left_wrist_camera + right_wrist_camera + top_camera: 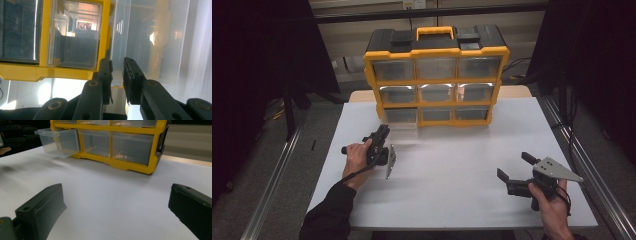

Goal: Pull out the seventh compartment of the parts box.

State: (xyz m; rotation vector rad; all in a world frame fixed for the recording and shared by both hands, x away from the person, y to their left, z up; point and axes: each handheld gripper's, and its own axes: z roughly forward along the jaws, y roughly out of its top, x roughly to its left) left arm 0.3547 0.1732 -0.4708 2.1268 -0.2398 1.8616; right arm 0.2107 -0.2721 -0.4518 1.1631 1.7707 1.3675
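Observation:
A yellow and black organizer (pixel 437 52) with clear drawers stands at the back of the white table. Its bottom left drawer (pixel 400 116) sticks out from the frame; the right gripper view has that drawer (pixel 58 142) at its upper left. My left gripper (pixel 382 133), turned on its side, is at the drawer's front. In the left gripper view the jaws (pixel 117 72) stand almost together, shut on the thin clear front lip of the drawer (pixel 150 37). My right gripper (pixel 514 165) rests low near the table's right front, open and holding nothing, with its jaws (pixel 116 192) wide apart.
The white table (pixel 452 165) spreads bare between the two hands. The other drawers (pixel 437 93) sit flush in the yellow frame (pixel 130 165). Metal rails (pixel 277 170) run along both sides of the table, with dark curtains behind them.

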